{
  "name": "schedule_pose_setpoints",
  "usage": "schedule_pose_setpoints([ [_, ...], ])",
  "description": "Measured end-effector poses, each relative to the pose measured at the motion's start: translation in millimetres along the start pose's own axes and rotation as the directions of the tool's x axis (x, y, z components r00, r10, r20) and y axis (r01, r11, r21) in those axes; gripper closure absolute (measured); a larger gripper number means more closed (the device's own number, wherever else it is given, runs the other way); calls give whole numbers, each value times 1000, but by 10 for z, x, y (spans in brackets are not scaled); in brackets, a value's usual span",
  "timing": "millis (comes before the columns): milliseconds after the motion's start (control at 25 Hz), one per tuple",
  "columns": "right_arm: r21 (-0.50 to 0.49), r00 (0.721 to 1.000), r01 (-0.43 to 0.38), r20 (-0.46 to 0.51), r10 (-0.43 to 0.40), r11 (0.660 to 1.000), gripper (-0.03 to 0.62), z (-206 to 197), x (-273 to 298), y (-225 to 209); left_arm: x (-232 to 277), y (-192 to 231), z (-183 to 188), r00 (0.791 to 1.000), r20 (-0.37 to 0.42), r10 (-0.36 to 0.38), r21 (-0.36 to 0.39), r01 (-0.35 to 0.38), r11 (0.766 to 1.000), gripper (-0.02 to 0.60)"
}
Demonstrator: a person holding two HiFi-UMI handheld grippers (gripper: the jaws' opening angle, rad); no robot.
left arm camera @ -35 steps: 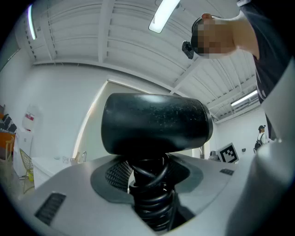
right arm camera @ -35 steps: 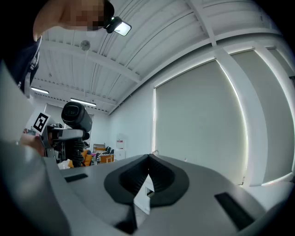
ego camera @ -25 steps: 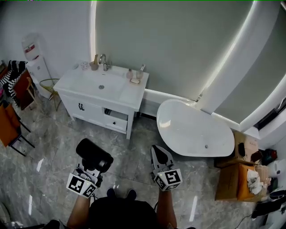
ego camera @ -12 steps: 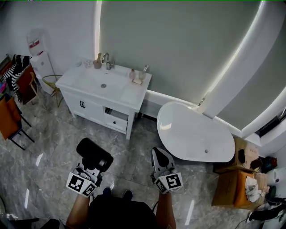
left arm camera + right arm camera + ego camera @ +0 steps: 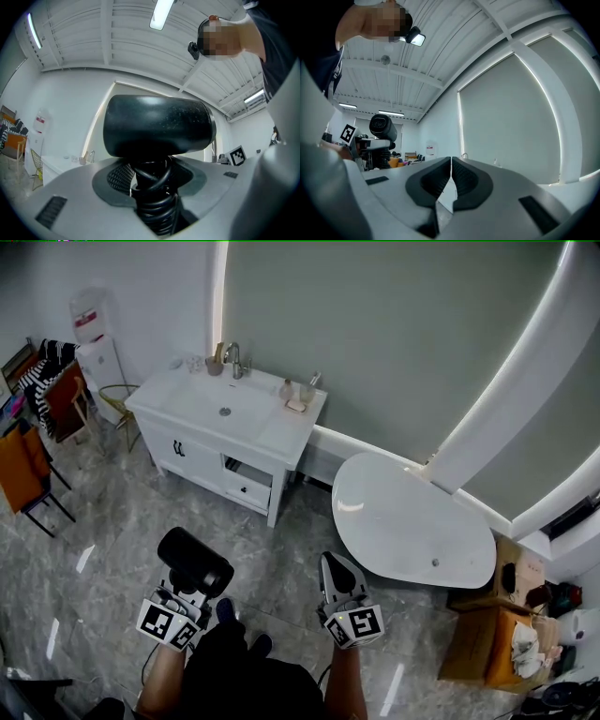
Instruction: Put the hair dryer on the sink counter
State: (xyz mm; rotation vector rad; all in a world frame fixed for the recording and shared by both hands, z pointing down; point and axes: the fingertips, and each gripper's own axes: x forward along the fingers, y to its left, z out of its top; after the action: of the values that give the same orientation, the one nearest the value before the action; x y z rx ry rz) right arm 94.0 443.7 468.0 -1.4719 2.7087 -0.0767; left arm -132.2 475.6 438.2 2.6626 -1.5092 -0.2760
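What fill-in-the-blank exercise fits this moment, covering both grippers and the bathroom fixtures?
The left gripper holds the black hair dryer by its ___.
Between the shut jaws of the right gripper there is ___.
In the head view, the white sink counter stands to the ___ of the white oval bathtub.
Missing words: handle; nothing; left.
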Motion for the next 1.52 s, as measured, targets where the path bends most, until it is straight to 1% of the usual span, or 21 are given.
schedule_pose_setpoints([
  [160,-17,1000,-8,-2,8,1000,563,3,1,-21,40,-62,3,1000,9,-2,10,2,1000,360],
  [320,10,1000,-22,19,22,1000,563,-5,22,-63,97,-68,-5,1000,25,-8,10,8,1000,360],
  [520,-4,1000,-6,19,6,1000,563,-31,89,-185,239,-4,-70,999,37,-18,2,18,1000,360],
  [800,-20,1000,12,23,-12,1000,563,-60,318,-357,573,137,-129,997,45,-56,4,56,998,360],
  [1000,-29,999,13,35,-12,1000,563,-23,599,-508,873,268,-113,995,58,-76,8,76,997,360],
  [1240,-7,999,20,26,-20,1000,563,-75,1007,-857,1346,496,-245,996,47,-80,-5,80,997,360],
  [1520,-1,999,33,2,-33,999,563,-87,1749,-1205,1971,1054,-262,997,37,-72,-24,73,997,360],
])
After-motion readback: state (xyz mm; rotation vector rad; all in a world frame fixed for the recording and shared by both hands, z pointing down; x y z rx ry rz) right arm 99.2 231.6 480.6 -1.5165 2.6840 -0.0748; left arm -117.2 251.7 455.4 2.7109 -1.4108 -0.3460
